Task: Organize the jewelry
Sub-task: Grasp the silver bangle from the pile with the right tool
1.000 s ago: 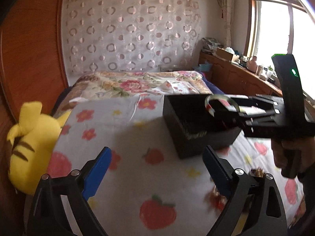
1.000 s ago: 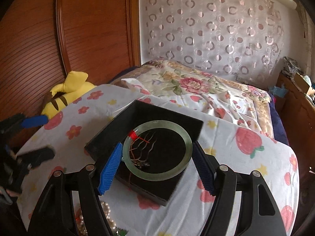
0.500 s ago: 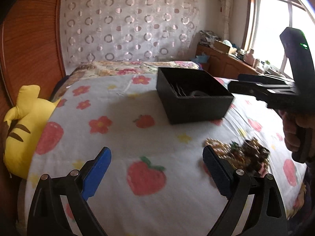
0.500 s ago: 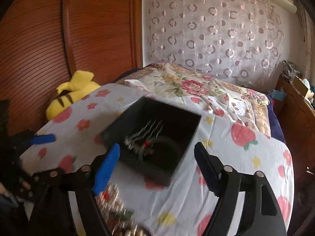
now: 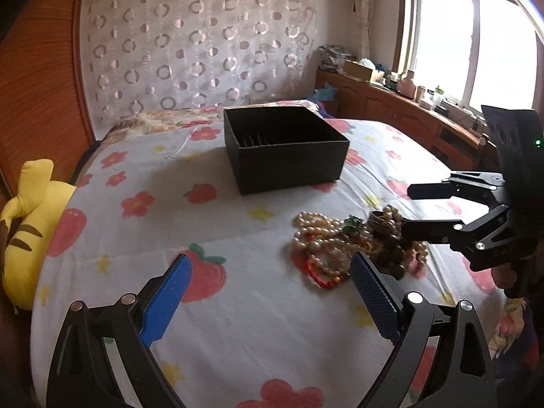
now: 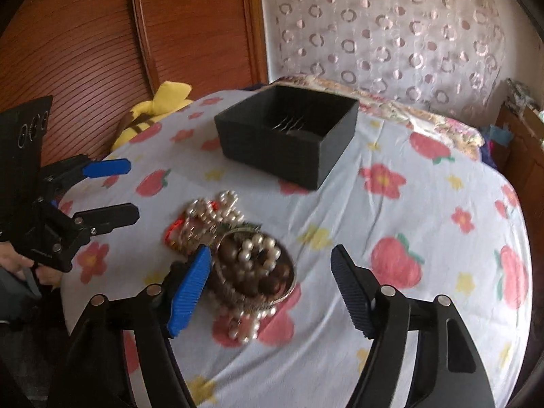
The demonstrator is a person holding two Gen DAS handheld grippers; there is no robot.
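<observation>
A pile of jewelry (image 5: 353, 244) with pearl strands, brown beads and a red string lies on the fruit-print sheet; it also shows in the right wrist view (image 6: 234, 255). A black open box (image 5: 285, 149) stands behind it, with thin metal pieces inside (image 6: 292, 124). My left gripper (image 5: 268, 292) is open and empty, left of and just before the pile. My right gripper (image 6: 272, 285) is open and empty, its left finger beside the pile's silver bangle (image 6: 268, 292). Each gripper shows in the other's view, the right one (image 5: 411, 207) and the left one (image 6: 132, 190).
A yellow plush toy (image 5: 23, 224) lies at the bed's left edge against a wooden headboard (image 5: 34, 78). A patterned curtain (image 5: 204, 51) hangs behind. A wooden counter with clutter (image 5: 408, 102) runs under the window at right.
My right gripper let the green bangle go into the box, then drew back and down to the jewelry pile. My left gripper tilted down and back toward the pile.
</observation>
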